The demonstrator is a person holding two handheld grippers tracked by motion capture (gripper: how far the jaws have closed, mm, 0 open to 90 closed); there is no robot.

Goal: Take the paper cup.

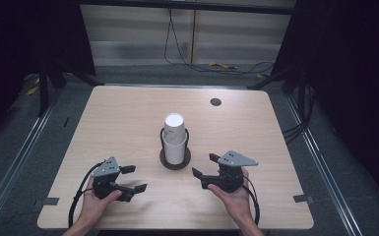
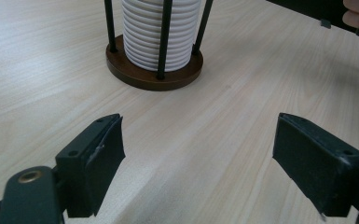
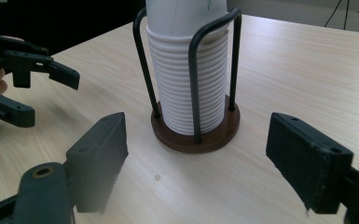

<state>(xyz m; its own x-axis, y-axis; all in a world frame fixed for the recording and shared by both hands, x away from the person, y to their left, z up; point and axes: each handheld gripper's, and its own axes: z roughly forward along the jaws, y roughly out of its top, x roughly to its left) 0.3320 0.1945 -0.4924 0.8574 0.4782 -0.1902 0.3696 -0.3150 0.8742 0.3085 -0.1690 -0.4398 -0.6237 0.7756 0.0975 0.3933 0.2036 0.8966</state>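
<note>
A stack of white paper cups (image 1: 174, 137) stands upside down in a black wire holder on a round brown base (image 1: 175, 162), at the middle of the light wood table (image 1: 128, 113). In the high view my left gripper (image 1: 134, 179) rests low at the front left, jaws wide apart, nothing between them. My right gripper (image 1: 203, 164) is at the front right, jaws apart and empty, pointing toward the holder. The left gripper view has the cup stack (image 2: 161, 28) ahead of my left gripper (image 2: 198, 156). The right gripper view has the cup stack (image 3: 186, 79) straight ahead of my right gripper (image 3: 196, 161).
A dark round cable hole (image 1: 215, 102) sits near the table's far right. Black cables (image 1: 197, 64) run across the floor behind the table. Bare tabletop lies on both sides of the holder. Dark frame legs stand at the far corners.
</note>
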